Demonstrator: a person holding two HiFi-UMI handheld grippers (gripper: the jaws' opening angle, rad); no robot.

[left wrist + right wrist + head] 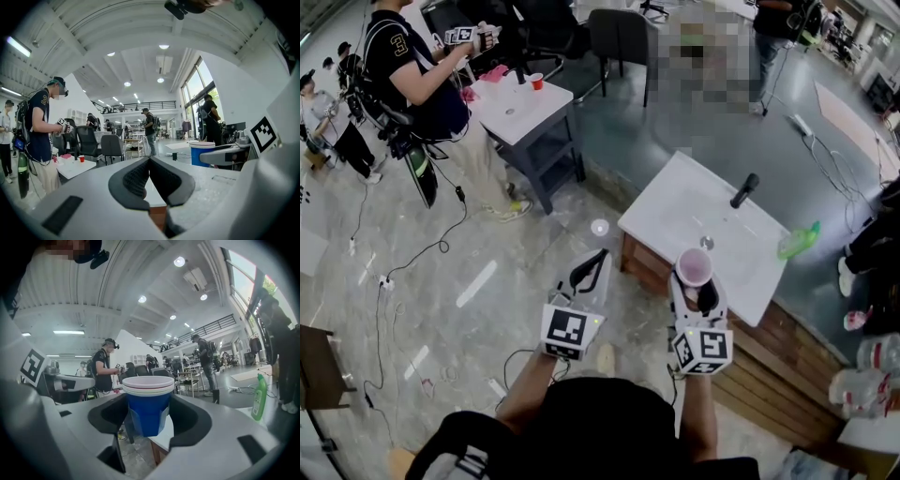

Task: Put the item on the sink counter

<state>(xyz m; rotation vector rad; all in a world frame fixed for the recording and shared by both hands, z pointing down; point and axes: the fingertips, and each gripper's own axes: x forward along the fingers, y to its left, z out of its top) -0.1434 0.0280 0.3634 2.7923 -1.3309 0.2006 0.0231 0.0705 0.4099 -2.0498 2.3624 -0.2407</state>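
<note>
A stack of cups [695,267], blue outside with white rims and pink inside, stands upright between the jaws of my right gripper [695,281]. In the right gripper view the cups [148,404] fill the gap and the right gripper [148,414] is shut on them. They hang just over the near edge of the white sink counter [675,211], which carries a black faucet [743,190] and a green bottle [799,241]. My left gripper [596,258] hovers left of the counter over the floor; in its own view the left gripper [150,161] is shut with nothing in it.
The counter sits on a wooden base [778,361]. A second white sink table [520,108] with a red cup [536,81] stands at the back left, a person [417,66] with grippers beside it. Cables [403,267] trail over the floor. Plastic bottles [870,375] lie at the right.
</note>
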